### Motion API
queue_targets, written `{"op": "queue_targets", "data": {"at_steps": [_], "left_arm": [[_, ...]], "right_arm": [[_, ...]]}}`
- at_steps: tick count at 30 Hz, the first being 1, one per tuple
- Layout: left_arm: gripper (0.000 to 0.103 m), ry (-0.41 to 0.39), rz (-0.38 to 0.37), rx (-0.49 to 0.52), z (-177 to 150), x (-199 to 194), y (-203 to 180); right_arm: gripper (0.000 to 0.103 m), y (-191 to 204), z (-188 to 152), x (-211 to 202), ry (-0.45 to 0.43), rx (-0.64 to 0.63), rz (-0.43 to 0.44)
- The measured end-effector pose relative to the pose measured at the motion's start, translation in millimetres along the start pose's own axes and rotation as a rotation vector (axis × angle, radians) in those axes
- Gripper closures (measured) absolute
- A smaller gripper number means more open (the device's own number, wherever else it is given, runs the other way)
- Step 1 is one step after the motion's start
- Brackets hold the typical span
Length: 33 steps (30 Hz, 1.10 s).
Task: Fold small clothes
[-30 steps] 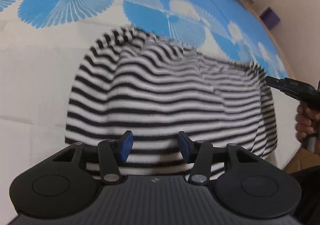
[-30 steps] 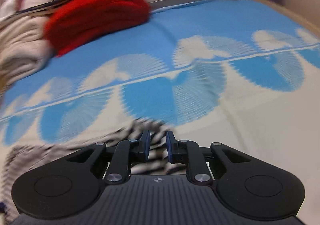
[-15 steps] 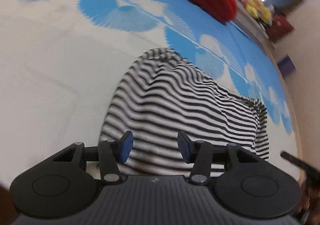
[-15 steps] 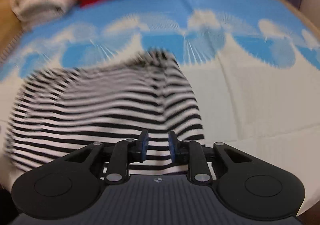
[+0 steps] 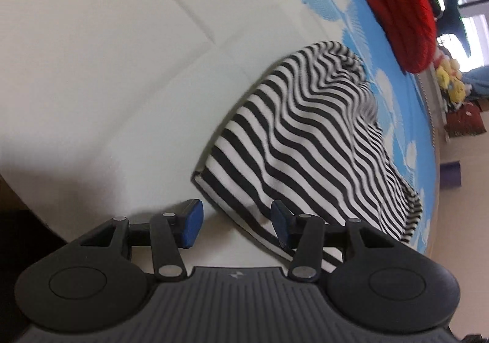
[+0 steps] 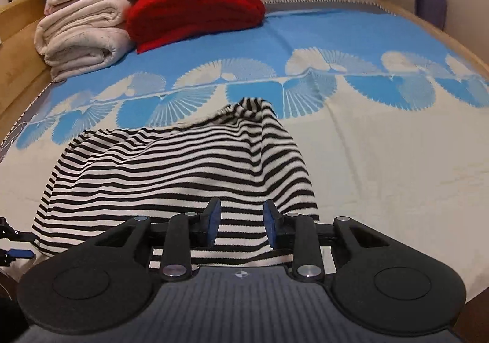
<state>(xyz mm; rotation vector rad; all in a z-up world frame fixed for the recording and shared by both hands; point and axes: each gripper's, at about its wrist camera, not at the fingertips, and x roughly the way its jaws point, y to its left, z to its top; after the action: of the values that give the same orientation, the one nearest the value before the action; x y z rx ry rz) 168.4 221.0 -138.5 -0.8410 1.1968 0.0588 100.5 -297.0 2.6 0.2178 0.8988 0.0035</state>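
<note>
Black-and-white striped knit garment lying rumpled on cream-and-blue fan-patterned bedspread, one corner peaked toward 12 o'clock. Right gripper hovering above its near hem, jaws just opened, apart, nothing pinched. Left gripper at its corner, jaws apart, empty. Folded red knit at 11 o'clock, beside rolled cream blankets.

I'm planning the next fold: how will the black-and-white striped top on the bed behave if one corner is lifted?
The striped top will probably droop: it already lies rumpled, its stripes bending over soft humps. It looks like a light knit, so one claw should lift it easily. On the smooth bedspread it may slide and drag instead of folding cleanly.
</note>
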Motion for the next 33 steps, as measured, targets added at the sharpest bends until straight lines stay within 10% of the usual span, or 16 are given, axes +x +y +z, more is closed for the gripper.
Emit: {"op": "queue_targets", "data": {"at_steps": [6, 13, 24, 33], "left_arm": [[0.051, -0.058, 0.007, -0.01, 8.1, 9.6, -4.2], [0.088, -0.094, 0.054, 0.032, 9.6, 21.1, -18.2], [0.094, -0.215, 0.054, 0.18, -3.8, -29.0, -31.5], [0.094, -0.302, 0.296, 0.28, -12.1, -40.7, -44.2]], "right_arm": [[0.071, -5.7, 2.7, -2.1, -0.025, 0.043, 0.016], [0.071, -13.1, 4.4, 0.3, -0.027, 0.061, -0.008], [0.072, -9.8, 8.7, 3.4, -0.053, 0.09, -0.048], [0.072, -19.5, 19.5, 6.6, -0.085, 0.158, -0.081]]}}
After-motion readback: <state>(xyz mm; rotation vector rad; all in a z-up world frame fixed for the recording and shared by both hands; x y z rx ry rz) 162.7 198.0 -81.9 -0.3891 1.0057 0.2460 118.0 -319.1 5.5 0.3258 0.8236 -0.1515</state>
